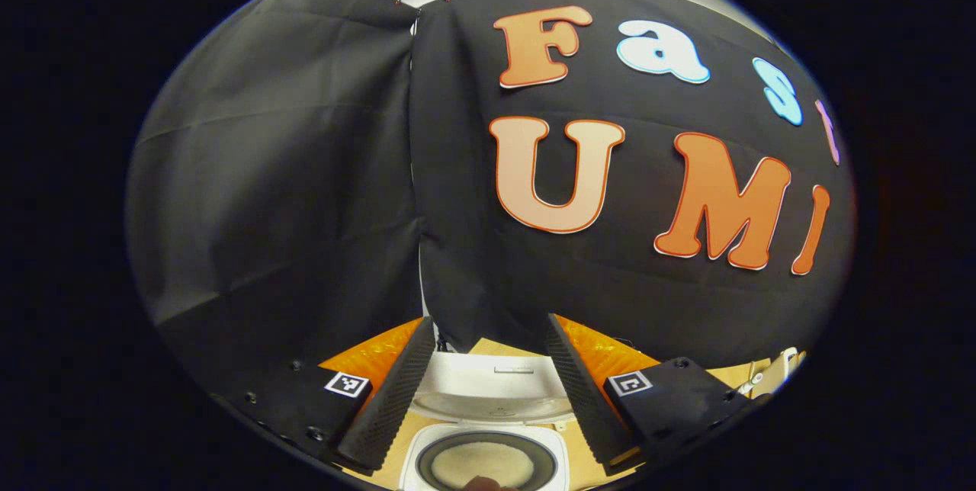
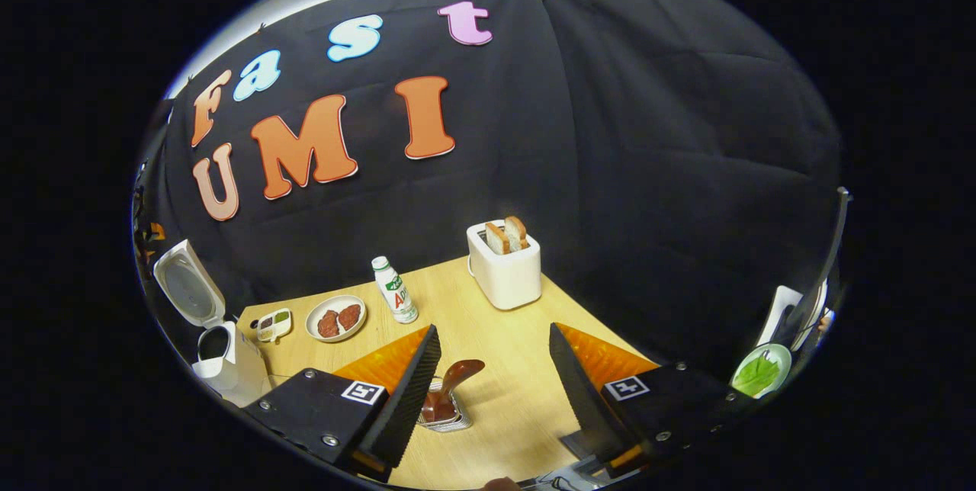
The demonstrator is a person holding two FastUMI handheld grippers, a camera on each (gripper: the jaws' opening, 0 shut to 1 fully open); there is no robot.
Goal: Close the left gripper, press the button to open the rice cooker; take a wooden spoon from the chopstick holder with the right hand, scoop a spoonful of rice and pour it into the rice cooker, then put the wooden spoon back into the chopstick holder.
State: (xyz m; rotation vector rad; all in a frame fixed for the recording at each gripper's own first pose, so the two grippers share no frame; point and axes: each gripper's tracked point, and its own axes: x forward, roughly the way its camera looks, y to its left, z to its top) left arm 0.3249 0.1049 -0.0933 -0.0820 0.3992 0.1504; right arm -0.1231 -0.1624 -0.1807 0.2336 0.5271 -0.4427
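On the wooden table, the rice cooker (image 2: 217,338) stands lid-up; both the left gripper (image 1: 488,392) and right gripper (image 2: 492,392) gape empty. Right's fingers should descend squarely around the wooden spoon (image 2: 450,388) in its chopstick holder (image 2: 446,416).

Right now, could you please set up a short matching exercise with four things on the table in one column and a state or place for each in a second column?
Things:
1. rice cooker
2. toaster
3. wooden spoon
4. round plate

States or places:
A. stands in the metal holder between the right gripper's open fingers
B. lid up, rice showing in the pot in the left gripper view
C. has two slices of bread sticking up
D. carries two brownish pieces, beside the bottle

Pairs: 1-B, 2-C, 3-A, 4-D
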